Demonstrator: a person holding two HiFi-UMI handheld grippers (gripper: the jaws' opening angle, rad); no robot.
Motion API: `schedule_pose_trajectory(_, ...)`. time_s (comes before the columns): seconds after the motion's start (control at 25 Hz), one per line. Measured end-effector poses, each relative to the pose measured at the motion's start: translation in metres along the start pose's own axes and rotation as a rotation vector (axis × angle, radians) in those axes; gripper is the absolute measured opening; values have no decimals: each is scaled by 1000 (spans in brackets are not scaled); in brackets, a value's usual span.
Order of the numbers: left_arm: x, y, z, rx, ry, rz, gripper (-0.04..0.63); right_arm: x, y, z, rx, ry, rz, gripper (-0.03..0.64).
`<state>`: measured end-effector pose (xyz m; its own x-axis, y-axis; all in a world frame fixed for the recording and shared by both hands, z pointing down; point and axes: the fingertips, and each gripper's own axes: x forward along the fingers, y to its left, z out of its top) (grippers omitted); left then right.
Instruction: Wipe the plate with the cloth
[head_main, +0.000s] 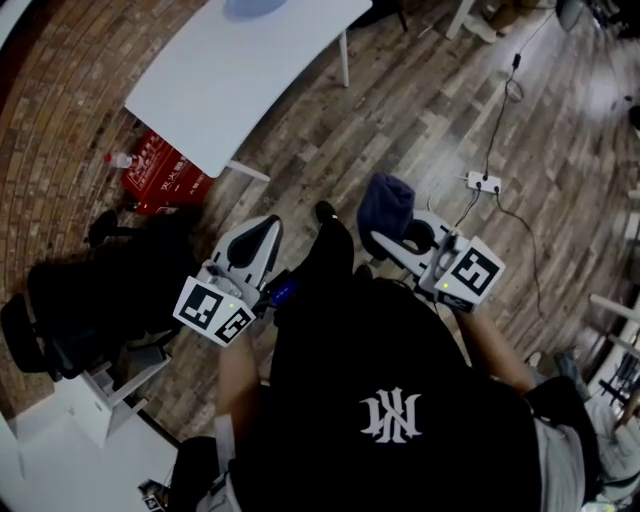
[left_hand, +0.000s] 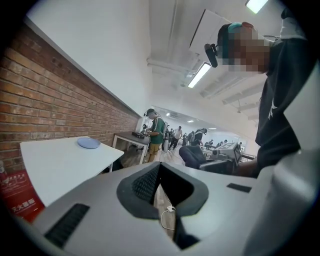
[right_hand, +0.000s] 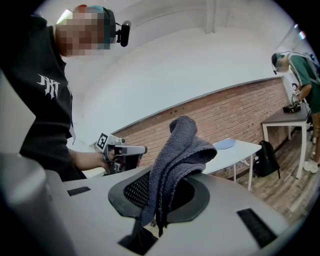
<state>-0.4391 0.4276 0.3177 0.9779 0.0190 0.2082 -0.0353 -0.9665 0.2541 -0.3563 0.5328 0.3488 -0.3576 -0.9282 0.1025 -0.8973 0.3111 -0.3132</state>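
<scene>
Right gripper view: clamped the right tongs (right_hand: 161, 200) on a dark grey cloth (right_hand: 182, 150), nubby terry weave, folded and bunched up above the ribbed black pads (right_hand: 136, 188). Held the left tongs (left_hand: 159, 176) clenched tight together, empty, above a wood-plank floor (head_main: 430, 110). Saw the round pale blue plate (left_hand: 88, 143) lying flat on the smooth white counter (left_hand: 60, 165) beside the red brick wall (left_hand: 50, 95), well apart from both tongs
</scene>
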Motion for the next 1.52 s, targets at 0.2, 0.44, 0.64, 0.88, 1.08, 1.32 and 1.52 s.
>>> schedule_pose_trajectory(0.2,27,49,18,-18,-22,-3,3,31,-41,20,-7,18,-24,75)
schedule_pose_trajectory(0.44,70,107,46,-38,-44,-38,3,79,-90,52,-29,47,-35,75)
schedule_pose_trajectory(0.64,99,155,72,-41,-83,-45,3,119,-131,75,-32,65,-41,75)
schedule_pose_trajectory(0.88,131,200,90,-73,-94,-82,3,149,-176,99,-30,65,-82,75)
schedule_pose_trajectory(1.08,163,206,92,-78,-92,-124,3,148,-202,115,-3,39,-108,75)
schedule_pose_trajectory(1.32,193,216,103,-75,-116,-78,3,152,-237,133,-68,44,-52,75)
schedule_pose_trajectory(1.52,228,224,114,-69,-127,14,3,149,-286,152,-58,19,27,75)
